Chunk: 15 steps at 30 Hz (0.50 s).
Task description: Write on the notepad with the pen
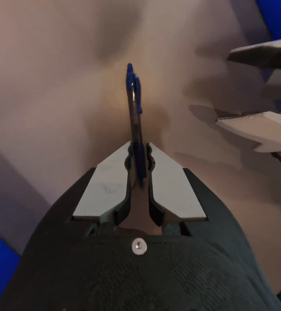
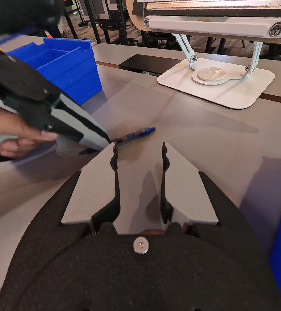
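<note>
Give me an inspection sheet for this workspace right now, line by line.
Surface: grey table, mostly bare.
Job's things: blue pen lying on the table between the left gripper's fingers; notepad not seen.
Clutter: blue bins; white stand.
Grippers: left gripper closing around the pen, gap still visible, grip unclear; right gripper open, empty.
Cables: nothing seen.
Surroundings: desks and dark frames behind.

Glossy blue plastic pen [image 1: 135,107]; smooth matt grey table [image 2: 195,127].
</note>
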Each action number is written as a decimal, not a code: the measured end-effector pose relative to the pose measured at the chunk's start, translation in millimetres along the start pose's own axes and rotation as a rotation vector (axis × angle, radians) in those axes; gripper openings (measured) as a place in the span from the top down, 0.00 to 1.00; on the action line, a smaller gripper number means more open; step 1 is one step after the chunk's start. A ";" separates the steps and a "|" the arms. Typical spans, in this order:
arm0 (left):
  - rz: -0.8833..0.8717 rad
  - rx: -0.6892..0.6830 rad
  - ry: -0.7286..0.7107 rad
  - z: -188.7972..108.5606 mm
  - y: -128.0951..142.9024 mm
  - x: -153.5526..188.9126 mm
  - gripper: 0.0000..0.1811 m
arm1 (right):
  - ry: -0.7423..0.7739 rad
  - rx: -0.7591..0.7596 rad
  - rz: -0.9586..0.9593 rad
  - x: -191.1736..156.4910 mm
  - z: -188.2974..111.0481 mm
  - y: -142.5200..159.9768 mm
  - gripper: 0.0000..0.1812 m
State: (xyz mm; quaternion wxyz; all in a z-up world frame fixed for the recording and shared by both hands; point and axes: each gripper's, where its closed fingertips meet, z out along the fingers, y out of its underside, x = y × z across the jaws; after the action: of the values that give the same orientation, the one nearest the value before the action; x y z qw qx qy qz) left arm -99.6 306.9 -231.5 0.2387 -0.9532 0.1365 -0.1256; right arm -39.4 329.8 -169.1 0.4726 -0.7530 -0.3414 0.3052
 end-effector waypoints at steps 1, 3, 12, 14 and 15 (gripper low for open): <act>0.004 0.028 0.011 0.5 -2.6 3.0 0.94 | 0.004 0.004 -0.001 0.7 -0.7 -1.3 0.72; -0.031 0.036 0.062 0.2 -3.6 11.7 0.90 | 0.014 0.014 -0.002 3.3 -2.7 -4.1 0.72; -0.158 0.018 0.271 6.5 -4.7 50.6 0.89 | 0.193 -0.164 0.041 40.0 -5.4 24.6 0.73; -0.153 0.024 0.288 9.3 -4.5 57.5 0.93 | 0.200 -0.237 0.050 42.3 -1.6 38.9 0.75; -0.153 0.025 0.298 10.4 -4.3 61.3 0.94 | 0.197 -0.268 0.055 41.8 0.3 45.0 0.76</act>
State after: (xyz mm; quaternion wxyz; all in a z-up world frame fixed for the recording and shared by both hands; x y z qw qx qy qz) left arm -38.4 295.2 -227.6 0.2173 -0.9287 0.0960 -0.2848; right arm -5.2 349.1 -216.4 0.3905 -0.8446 -0.3105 0.1944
